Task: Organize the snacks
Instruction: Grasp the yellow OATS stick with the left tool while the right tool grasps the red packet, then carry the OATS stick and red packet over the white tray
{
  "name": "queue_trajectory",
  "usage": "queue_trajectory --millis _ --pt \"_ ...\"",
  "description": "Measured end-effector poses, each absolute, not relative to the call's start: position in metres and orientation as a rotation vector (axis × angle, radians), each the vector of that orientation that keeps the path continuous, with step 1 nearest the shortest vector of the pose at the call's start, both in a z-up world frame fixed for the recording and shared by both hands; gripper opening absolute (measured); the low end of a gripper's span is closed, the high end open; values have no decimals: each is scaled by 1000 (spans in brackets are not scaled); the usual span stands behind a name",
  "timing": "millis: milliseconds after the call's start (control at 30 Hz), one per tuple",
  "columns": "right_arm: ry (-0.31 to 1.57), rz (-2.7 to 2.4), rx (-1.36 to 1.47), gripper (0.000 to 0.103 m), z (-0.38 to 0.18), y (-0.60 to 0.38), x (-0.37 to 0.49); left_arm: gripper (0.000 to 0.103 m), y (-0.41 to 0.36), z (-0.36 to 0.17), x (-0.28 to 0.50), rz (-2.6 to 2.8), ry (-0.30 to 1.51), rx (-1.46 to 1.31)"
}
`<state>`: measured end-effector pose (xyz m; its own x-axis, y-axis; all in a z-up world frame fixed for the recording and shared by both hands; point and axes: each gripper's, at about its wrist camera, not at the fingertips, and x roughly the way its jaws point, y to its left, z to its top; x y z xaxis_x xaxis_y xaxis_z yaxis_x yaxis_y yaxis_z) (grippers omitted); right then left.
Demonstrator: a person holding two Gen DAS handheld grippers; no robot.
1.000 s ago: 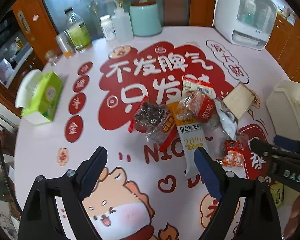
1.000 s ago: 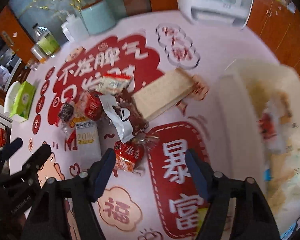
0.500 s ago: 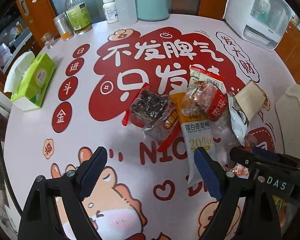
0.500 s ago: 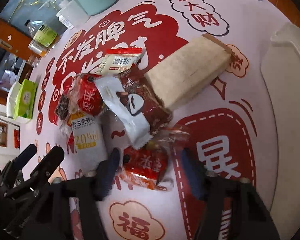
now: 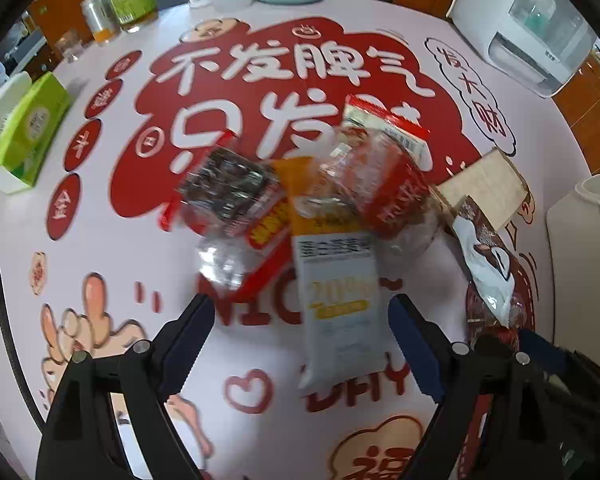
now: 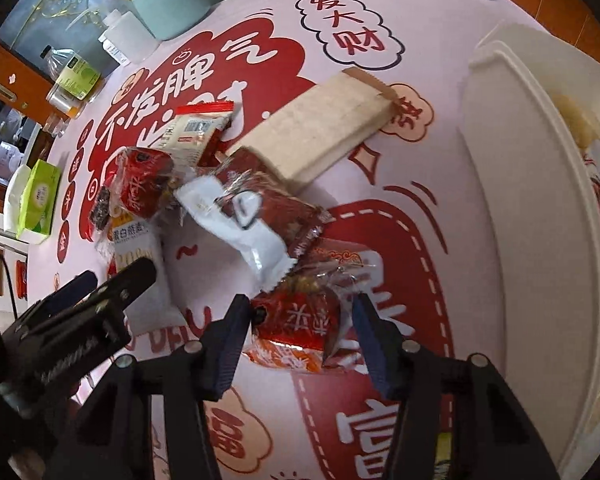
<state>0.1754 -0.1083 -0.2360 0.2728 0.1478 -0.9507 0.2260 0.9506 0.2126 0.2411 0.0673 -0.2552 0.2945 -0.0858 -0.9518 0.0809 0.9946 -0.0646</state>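
1. Right gripper (image 6: 300, 334): low over the pink printed tablecloth (image 6: 432, 52), angled down, jaws apart and straddling the small red clear-windowed snack packet (image 6: 296, 326). Left finger pad (image 6: 230, 344) just beside the packet's left edge, right pad near its right edge; pad contact impossible to judge. Not clamped.
2. Packet lying flat on the tablecloth, long axis roughly across the jaw gap, print upside down toward the camera.
3. Left gripper (image 5: 300, 344): hovering above the cloth, jaws wide apart, gripping nothing. White and orange long oat-bar wrapper (image 5: 336, 300) lying between its fingers, long axis running away from the gripper, orange end far, white end near.
4. Rest of pile beyond the left gripper: dark seaweed-like pack in clear wrap (image 5: 228, 192), round red-wrapped cake (image 5: 384, 188), cream and red sachet (image 5: 388, 124) at the back.
5. Brown and white foil snack bag (image 6: 256, 216) just beyond the red packet, overlapping its far edge, axis diagonal. Beige rectangular wafer pack (image 6: 320, 132) behind, partly over the bag's far end.
6. Cream plastic bin (image 6: 512, 184) to the right of the right gripper, with wrapped snacks inside, blurred.
7. Green tissue pack (image 5: 32, 132) well apart at the left table edge.
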Motion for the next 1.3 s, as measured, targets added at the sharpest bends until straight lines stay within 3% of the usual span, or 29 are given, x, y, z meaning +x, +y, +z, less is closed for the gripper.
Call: queue_trajectory --millis 33,100,133,200,267,533,1300 --pt "1299 -55 331 53 -236 -109 174 84 65 -257 241 -109 1272 -3" --pt "1300 -53 325 53 -236 -108 172 60 59 -263 243 -104 1297 5" --pt "1301 -51 323 53 -235 -108 171 60 56 -263 242 -93 1292 22" --pt "1301 -44 318 53 -234 -108 168 45 54 -263 242 -99 1287 29" --pt "1298 -37 311 52 -233 -106 165 38 53 -262 242 -100 1285 29" --pt "1261 6 289 51 -215 -101 151 37 59 -240 229 -103 1248 34" --pt "1081 96 258 47 -118 -133 51 37 3 -103 90 -282 1007 191"
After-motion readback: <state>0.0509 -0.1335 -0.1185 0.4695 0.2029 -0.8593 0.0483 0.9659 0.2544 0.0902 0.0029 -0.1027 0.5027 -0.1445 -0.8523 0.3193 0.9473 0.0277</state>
